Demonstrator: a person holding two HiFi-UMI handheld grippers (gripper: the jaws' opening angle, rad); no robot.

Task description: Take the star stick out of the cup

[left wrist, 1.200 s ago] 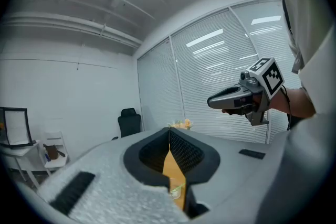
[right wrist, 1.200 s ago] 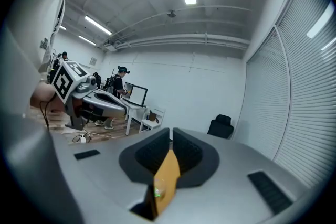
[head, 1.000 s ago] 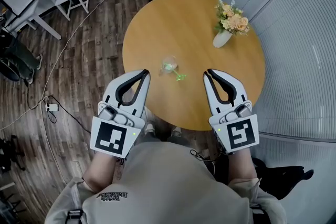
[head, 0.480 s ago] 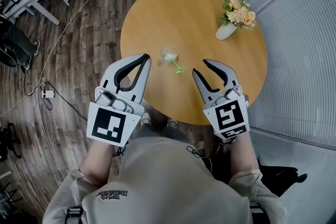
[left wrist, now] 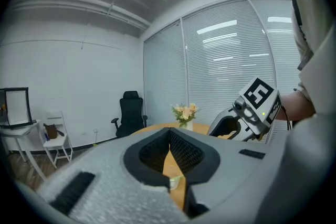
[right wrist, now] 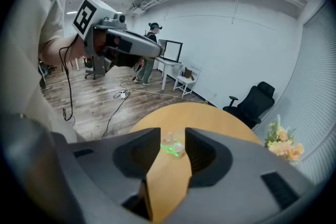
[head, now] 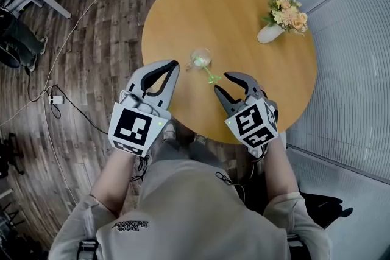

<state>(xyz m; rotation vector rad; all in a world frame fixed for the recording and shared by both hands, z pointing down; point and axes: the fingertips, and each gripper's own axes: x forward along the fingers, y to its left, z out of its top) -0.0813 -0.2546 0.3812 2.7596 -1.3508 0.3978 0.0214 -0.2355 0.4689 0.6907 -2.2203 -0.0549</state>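
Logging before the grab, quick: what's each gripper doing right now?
Left gripper: closed, holding nothing.
Right gripper: open, empty, pointing at the cup and its green stick.

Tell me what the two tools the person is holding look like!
Both the left tool and right tool are light grey with black padded curved jaws. Each carries a white cube printed with black square markers. The person wears a pale grey short-sleeved shirt.

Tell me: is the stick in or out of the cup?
In. The stick has one end inside the cup and leans out over its rim toward the open right gripper.
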